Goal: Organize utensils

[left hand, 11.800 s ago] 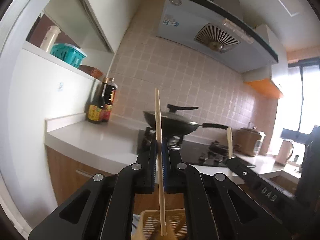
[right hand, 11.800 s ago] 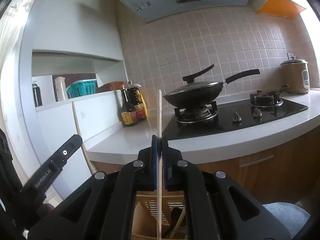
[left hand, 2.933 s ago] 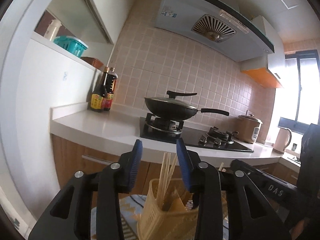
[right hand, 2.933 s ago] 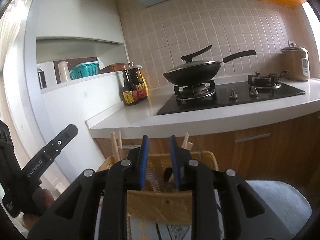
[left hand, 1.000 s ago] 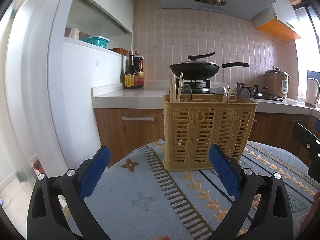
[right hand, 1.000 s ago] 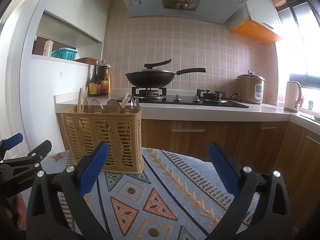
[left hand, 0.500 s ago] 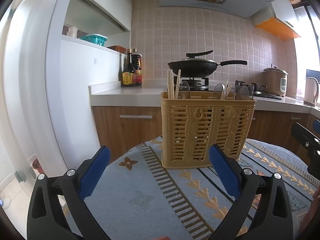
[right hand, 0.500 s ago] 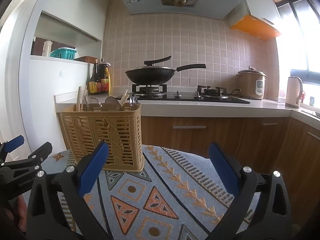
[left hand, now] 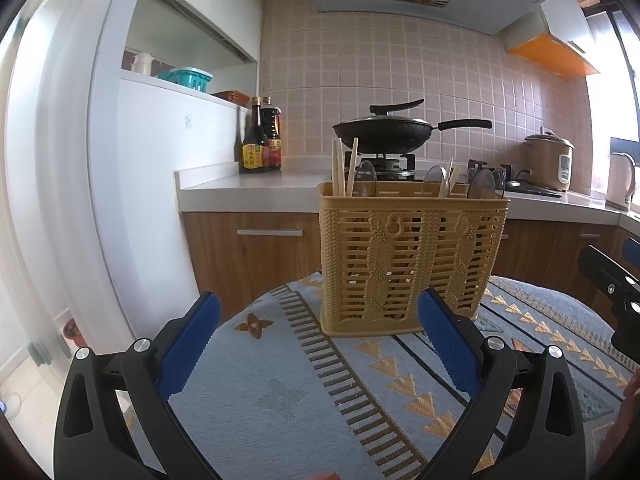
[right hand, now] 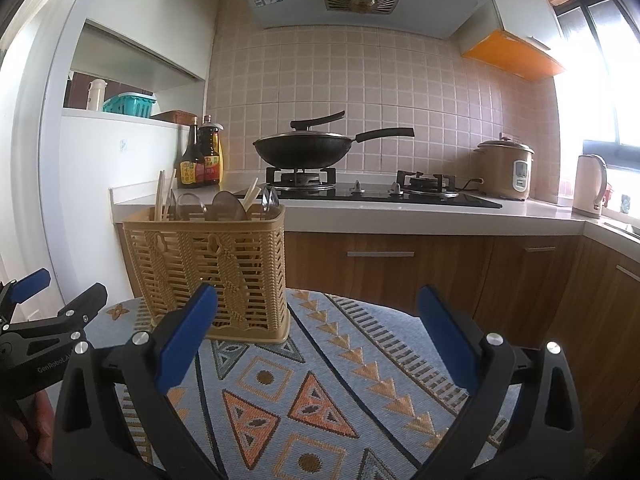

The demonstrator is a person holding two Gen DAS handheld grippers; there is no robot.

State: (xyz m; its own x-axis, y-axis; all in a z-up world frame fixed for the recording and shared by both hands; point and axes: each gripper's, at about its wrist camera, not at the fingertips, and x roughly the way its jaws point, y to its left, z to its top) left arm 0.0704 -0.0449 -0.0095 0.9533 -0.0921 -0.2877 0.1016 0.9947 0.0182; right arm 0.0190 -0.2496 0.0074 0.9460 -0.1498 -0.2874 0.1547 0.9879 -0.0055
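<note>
Straight ahead in the left wrist view, the yellow utensil basket (left hand: 412,264) stands on the patterned table (left hand: 280,380), chopsticks (left hand: 340,168) upright inside; the left gripper (left hand: 318,322) has its jaws spread wide, holding nothing. From the right wrist view, the basket (right hand: 208,268) sits left of the right gripper (right hand: 316,312), whose jaws likewise gape empty.

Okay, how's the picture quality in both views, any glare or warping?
Left wrist view: fisheye bends the white wall at left, and the window edge at right is blown out. Right wrist view: the window glares white and washes out the kettle; the utensil basket stays sharp.
</note>
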